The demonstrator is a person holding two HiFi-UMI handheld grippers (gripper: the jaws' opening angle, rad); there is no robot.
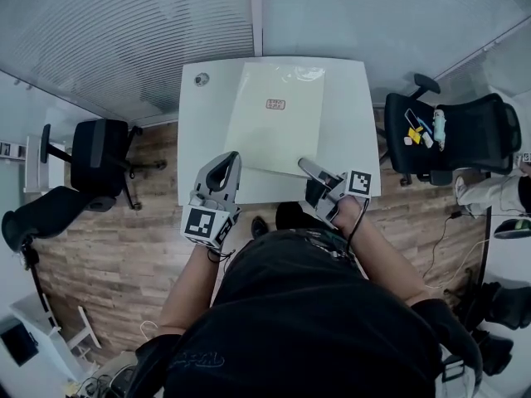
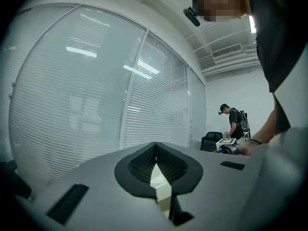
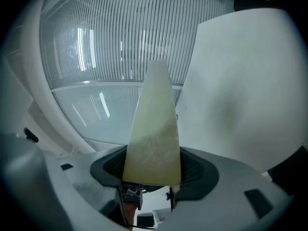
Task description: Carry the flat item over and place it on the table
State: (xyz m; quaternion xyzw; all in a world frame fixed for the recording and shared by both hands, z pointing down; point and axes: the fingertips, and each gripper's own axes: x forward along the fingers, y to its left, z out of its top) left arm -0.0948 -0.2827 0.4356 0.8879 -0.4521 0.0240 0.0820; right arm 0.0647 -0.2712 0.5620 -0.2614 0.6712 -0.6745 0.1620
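Head view, steeply down. White table (image 1: 195, 139) with rounded corners, far edge close to a glazed wall (image 1: 124, 31) lined with horizontal blinds. Small round fitting (image 1: 202, 79) at the far left corner of the top. Cream flat board (image 1: 278, 127) over the middle of the table, slightly skewed to its edges, with a small reddish label (image 1: 275, 104) toward the far end of its upper face. Contact between board and top not decidable from any view.

Left gripper (image 1: 224, 162) at the near left corner of the board, jaws almost together on a thin pale sliver of it. Right gripper (image 1: 309, 168) at the near right edge, rolled onto its side, jaws standing wide yet filled from pad to pad by the board and clamped on it. Table top seen at the right of the right gripper view, blinds at its left.

Floor (image 1: 124, 247) of wood-look planks. Black office chair (image 1: 99, 156) left of the table, apart from it. Second black chair (image 1: 456, 135) just right of the table, with small yellow, blue and white items (image 1: 421, 127) on the seat. Cables (image 1: 444, 251) on the floor near that chair.

Left gripper view: second person (image 2: 236, 121) in dark clothes, standing far off near the end wall, under a white ceiling with a vent grille (image 2: 226, 51).
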